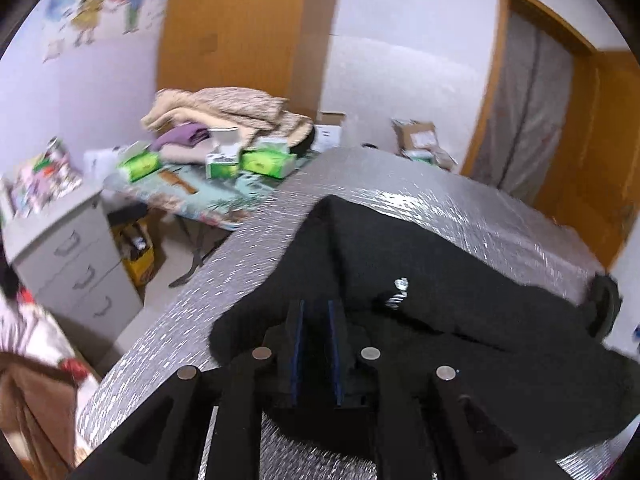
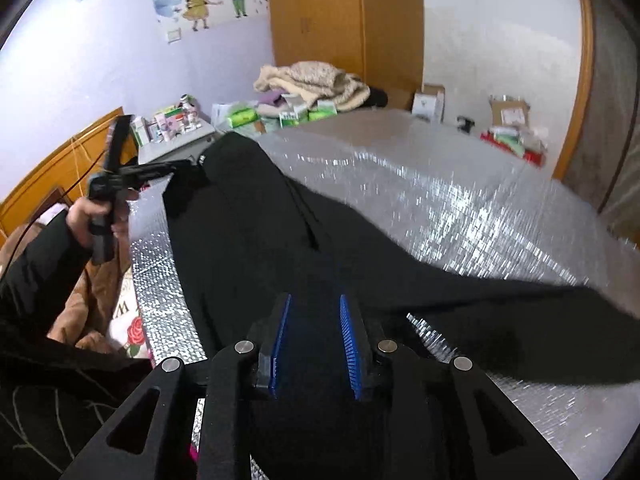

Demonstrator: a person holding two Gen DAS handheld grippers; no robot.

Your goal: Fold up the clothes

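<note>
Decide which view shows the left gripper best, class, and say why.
Right wrist view: it shows the whole left gripper from outside, with the hand holding it. Left wrist view gives only its own fingers over the black garment.

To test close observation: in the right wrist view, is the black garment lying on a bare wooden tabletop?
No. The black garment lies spread on a silver foil-like quilted sheet, not on wood.

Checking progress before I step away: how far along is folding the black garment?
Done: the black garment lies spread on the silver mat. In hand: left gripper and right gripper hover at its near edge, jaws apart. Left: no finished fold shows yet.
</note>
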